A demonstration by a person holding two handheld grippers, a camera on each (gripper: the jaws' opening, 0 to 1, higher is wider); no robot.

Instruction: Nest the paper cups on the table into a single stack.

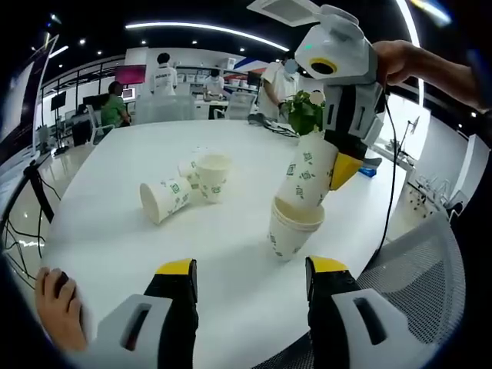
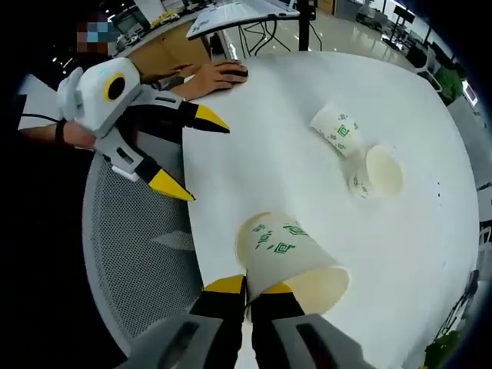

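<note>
1. The right claw pinches the wall of a tilted paper cup, its base apparently dipping into the stacked cups.
2. The left claw hovers with its tips spread apart, holding nothing, near the tabletop edge.
3. Further out, loose cups lie clustered together on the white tabletop.

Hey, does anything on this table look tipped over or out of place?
Yes: one cup lies on its side, away from the stack. The right gripper holds a tilted cup at the stack's mouth.
</note>
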